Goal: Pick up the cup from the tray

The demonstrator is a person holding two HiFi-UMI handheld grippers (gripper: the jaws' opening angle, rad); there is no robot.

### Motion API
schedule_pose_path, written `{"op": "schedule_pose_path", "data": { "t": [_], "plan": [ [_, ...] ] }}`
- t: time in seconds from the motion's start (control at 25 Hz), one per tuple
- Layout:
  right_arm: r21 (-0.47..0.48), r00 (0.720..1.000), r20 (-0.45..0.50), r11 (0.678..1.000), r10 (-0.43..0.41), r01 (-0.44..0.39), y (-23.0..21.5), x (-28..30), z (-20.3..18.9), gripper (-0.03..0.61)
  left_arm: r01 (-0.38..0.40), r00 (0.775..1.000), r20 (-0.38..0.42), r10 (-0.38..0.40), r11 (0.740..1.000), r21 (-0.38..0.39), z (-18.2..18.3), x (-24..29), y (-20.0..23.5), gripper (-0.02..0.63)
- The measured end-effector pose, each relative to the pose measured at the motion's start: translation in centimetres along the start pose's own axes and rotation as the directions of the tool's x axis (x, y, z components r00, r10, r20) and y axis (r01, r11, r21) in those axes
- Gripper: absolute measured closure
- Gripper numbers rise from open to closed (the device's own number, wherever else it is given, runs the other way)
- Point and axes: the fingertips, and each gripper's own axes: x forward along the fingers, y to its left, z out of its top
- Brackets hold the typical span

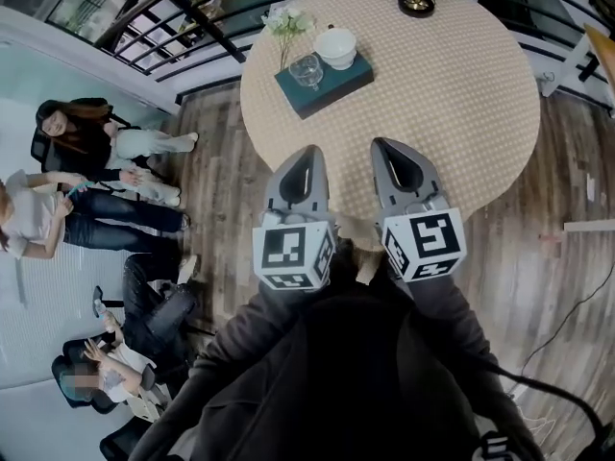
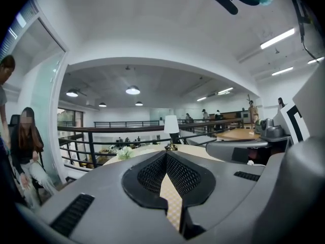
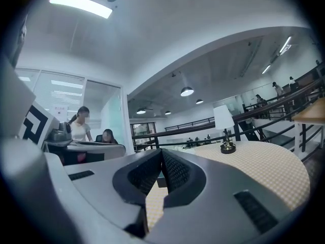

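Left gripper (image 1: 309, 152) and right gripper (image 1: 384, 145) closed, empty. Glass cup (image 1: 306, 68) well ahead of both, on the tray (image 1: 332, 86). Likely light, stiff, slippery and fragile; better to pinch over the rim, gently.

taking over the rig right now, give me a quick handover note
Left tool: shut, empty, at the near edge of the table.
Right tool: shut, empty, beside the left one.
Tray: far left part of the table, ahead of both tools. The cup, clear glass, stands upright on it, with a white bowl just behind.
Done: nothing; the cup is untouched.
Left: open a tool, reach forward, grip the cup, lift it off the tray.
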Motion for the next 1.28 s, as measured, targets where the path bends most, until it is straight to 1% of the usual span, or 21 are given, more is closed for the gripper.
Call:
{"op": "schedule_pose_path", "data": {
  "t": [0.2, 0.32, 0.48, 0.72, 0.96, 1.28],
  "plan": [
    [-0.020, 0.999, -0.027, 0.999, 0.029, -0.029, 0.2, 1.7, -0.4, 0.571, -0.030, 1.000, 0.001, 0.030, 0.999, -0.034, -0.7, 1.0, 1.4, 0.611],
    [-0.038, 0.999, -0.038, 0.999, 0.036, -0.037, 0.3, 3.0, -0.5, 0.571, -0.027, 0.999, 0.026, 0.029, 0.998, -0.059, -0.3, 2.1, 2.7, 0.611],
    [-0.040, 0.998, -0.057, 0.999, 0.021, -0.024, -0.2, 5.9, -0.7, 0.571, -0.020, 0.999, 0.040, 0.023, 0.998, -0.056, -0.3, 4.3, 4.8, 0.611],
    [-0.032, 0.993, -0.114, 0.999, 0.022, -0.026, -1.0, 10.7, -2.1, 0.571, -0.002, 1.000, 0.002, 0.003, 0.997, -0.072, -1.6, 8.2, 7.2, 0.611],
    [-0.013, 0.986, -0.163, 0.999, 0.029, -0.032, -1.1, 14.3, -4.0, 0.571, 0.000, 1.000, -0.029, -0.003, 0.996, -0.087, -3.1, 10.7, 9.3, 0.611],
    [-0.002, 0.973, -0.230, 1.000, 0.014, -0.015, -2.1, 18.2, -6.2, 0.571, -0.001, 0.996, -0.085, -0.010, 0.991, -0.135, -5.2, 14.4, 12.3, 0.611]
  ]
}}
